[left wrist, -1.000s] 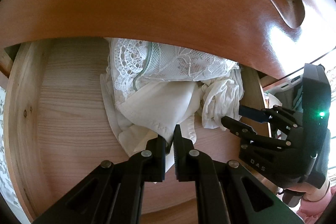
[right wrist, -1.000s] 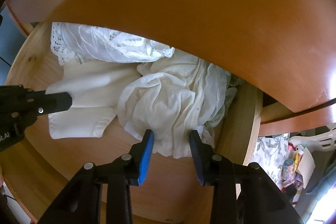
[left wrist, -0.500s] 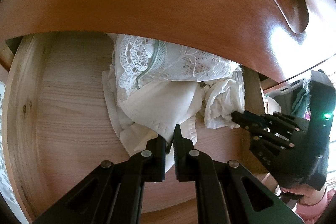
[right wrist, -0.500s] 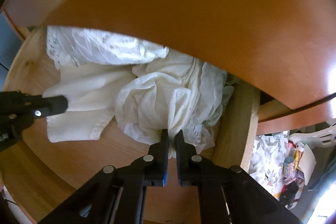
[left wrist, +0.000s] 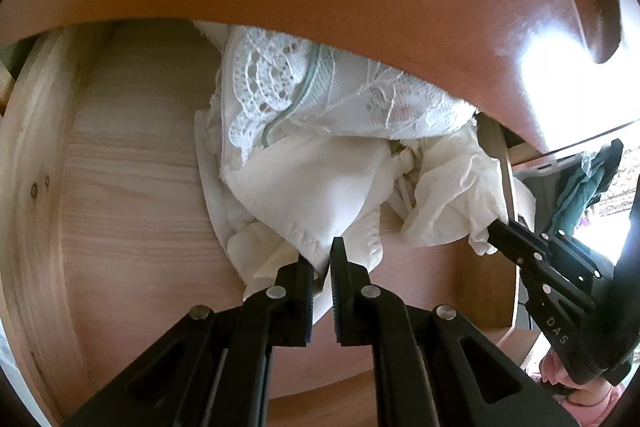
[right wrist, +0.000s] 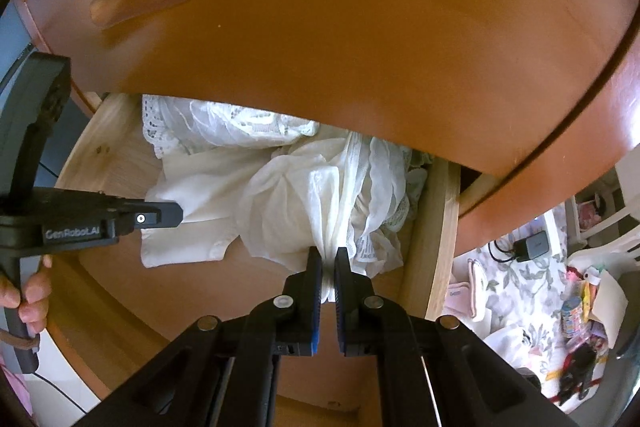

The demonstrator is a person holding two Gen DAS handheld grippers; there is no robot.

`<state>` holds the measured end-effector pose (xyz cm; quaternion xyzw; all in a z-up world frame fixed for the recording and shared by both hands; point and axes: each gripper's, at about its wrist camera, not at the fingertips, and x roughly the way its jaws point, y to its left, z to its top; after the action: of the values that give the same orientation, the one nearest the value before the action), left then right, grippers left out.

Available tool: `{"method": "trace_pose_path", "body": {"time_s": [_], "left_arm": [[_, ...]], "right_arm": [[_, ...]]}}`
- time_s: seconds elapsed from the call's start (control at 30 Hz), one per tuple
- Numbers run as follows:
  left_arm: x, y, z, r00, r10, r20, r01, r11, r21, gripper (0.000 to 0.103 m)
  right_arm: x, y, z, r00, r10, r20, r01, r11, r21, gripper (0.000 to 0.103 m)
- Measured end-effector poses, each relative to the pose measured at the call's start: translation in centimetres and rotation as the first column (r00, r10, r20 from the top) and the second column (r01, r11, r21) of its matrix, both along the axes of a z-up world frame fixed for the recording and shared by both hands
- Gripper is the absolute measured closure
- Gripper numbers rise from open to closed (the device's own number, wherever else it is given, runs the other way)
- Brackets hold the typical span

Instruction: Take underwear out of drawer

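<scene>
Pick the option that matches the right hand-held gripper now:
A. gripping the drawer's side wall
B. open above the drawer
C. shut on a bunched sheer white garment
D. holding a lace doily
C: the right hand-held gripper pinches the sheer white garment between its jaws.

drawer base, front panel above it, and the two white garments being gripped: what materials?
Drawer base: pale unfinished softwood, likely pine; grain lines and knots show. Front panel: reddish-brown wood or veneer, glossy; glare patch. Garment in left gripper: opaque woven cotton-like cloth, stitched hem. Garment in right gripper: thin, semi-sheer gauzy fabric.

Pale wood drawer [left wrist: 120, 195] open; white underwear [left wrist: 320, 163] heaped inside.
</scene>
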<state>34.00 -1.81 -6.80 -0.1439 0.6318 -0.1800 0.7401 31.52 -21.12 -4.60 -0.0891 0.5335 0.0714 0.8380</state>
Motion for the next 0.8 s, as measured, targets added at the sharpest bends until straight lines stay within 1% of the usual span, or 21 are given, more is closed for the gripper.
{"method": "trace_pose_path", "body": {"time_s": [0.07, 0.13, 0.3, 0.37, 0.4, 0.43, 0.67, 0.8], "left_arm": [[0.1, -0.2, -0.2, 1.0, 0.0, -0.013, 0.0, 1.0, 0.011, 0.09], [0.3, -0.4, -0.3, 1.0, 0.0, -0.023, 0.001, 1.0, 0.02, 0.084], [0.3, -1.3, -0.7, 1.0, -0.011, -0.023, 0.012, 0.998, 0.055, 0.08], [0.4, -1.8, -0.3, 1.0, -0.016, -0.003, 0.016, 0.997, 0.072, 0.073], [0.5, -2.0, -0.1, 1.0, -0.019, 0.007, 0.019, 0.996, 0.082, 0.066], [0.6, -2.2, 0.0, 1.0, -0.022, 0.01, 0.021, 0.996, 0.089, 0.062], [1.7, -4.2, -0.1, 0.999, -0.039, 0.016, 0.036, 0.985, 0.166, 0.062], [1.8, -5.4, -0.1, 0.998, -0.054, 0.012, 0.05, 0.98, 0.191, 0.062]], "right_arm": [[-0.3, -0.1, -0.5, 1.0, 0.002, -0.001, -0.002, 1.0, 0.009, 0.097], [-0.3, -0.2, -0.7, 1.0, 0.001, -0.002, -0.001, 1.0, 0.018, 0.097], [-0.3, -0.3, -0.7, 1.0, -0.002, -0.002, 0.002, 0.999, 0.036, 0.097], [-0.1, -0.7, -1.0, 1.0, -0.003, -0.003, 0.003, 0.999, 0.044, 0.097], [-0.1, -0.8, -1.2, 1.0, -0.004, -0.004, 0.004, 0.999, 0.049, 0.097], [-0.2, -0.9, -1.2, 1.0, -0.006, -0.004, 0.006, 0.999, 0.052, 0.097], [-0.3, -1.2, -1.0, 1.0, -0.016, 0.001, 0.016, 0.996, 0.083, 0.097], [-0.3, -1.4, -0.9, 1.0, -0.019, 0.005, 0.019, 0.995, 0.094, 0.097]]}}
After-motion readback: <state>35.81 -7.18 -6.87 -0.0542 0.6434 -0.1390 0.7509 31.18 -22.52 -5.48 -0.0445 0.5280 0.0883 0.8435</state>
